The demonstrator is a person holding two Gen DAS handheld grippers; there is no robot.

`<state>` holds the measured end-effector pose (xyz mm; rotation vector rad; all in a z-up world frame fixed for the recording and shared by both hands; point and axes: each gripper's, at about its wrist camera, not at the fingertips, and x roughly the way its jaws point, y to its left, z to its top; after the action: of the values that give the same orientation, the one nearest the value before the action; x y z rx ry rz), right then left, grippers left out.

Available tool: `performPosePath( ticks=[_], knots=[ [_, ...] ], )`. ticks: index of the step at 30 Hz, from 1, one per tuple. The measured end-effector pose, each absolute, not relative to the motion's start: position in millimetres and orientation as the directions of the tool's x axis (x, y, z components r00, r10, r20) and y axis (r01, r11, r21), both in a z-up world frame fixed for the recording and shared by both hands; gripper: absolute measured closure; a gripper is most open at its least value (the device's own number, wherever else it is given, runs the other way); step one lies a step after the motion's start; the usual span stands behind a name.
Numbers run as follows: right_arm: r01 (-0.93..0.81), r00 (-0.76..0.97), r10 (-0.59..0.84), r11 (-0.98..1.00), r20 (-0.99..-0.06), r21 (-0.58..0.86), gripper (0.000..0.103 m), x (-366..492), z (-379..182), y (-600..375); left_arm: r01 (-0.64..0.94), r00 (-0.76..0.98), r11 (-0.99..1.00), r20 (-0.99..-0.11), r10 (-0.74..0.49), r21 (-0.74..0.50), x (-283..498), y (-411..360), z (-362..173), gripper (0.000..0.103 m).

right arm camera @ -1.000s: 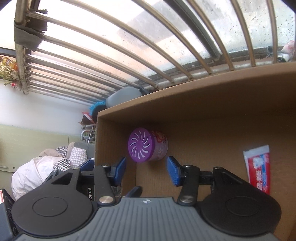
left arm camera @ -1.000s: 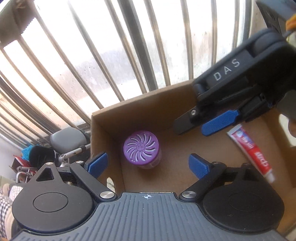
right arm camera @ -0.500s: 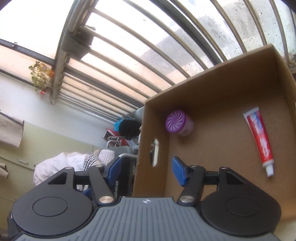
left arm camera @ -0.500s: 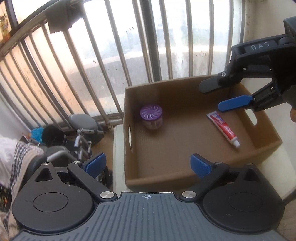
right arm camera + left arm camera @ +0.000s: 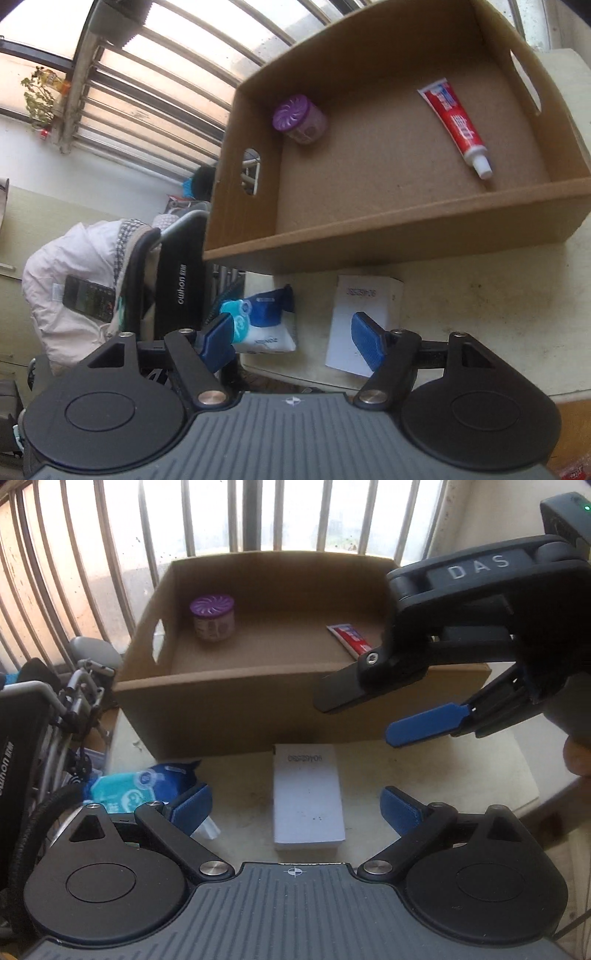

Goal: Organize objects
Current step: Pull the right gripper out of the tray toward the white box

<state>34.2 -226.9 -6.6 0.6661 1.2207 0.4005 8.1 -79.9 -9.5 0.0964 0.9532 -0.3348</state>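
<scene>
While both grippers, left (image 5: 295,806) and right (image 5: 293,338), hung empty with jaws apart, the white box (image 5: 307,797) lay against the cardboard box's (image 5: 236,716) front wall.

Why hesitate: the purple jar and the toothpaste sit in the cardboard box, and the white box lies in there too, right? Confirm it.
Not quite. The purple jar and the toothpaste do sit in the cardboard box, but the white box lies outside it, on the counter just in front of its near wall. The left wrist view shows this.
</scene>
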Motion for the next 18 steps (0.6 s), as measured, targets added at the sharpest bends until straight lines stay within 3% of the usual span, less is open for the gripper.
performPosePath(
  ticks=[7, 18],
  knots=[
    [0.117, 0.280, 0.584, 0.767, -0.762, 0.631, 0.036, 33.8, -61.1, -236.6, 0.322, 0.499, 0.946, -0.843, -0.201, -0.035, 15.8, -90.6, -51.2, 0.007],
    [0.185, 0.236, 0.621, 0.726, -0.747, 0.662, 0.046, 45.5, -102.1, -235.5, 0.344, 0.393, 0.925, -0.870, -0.298, -0.161, 30.7, -80.8, -70.6, 0.007]
  ],
)
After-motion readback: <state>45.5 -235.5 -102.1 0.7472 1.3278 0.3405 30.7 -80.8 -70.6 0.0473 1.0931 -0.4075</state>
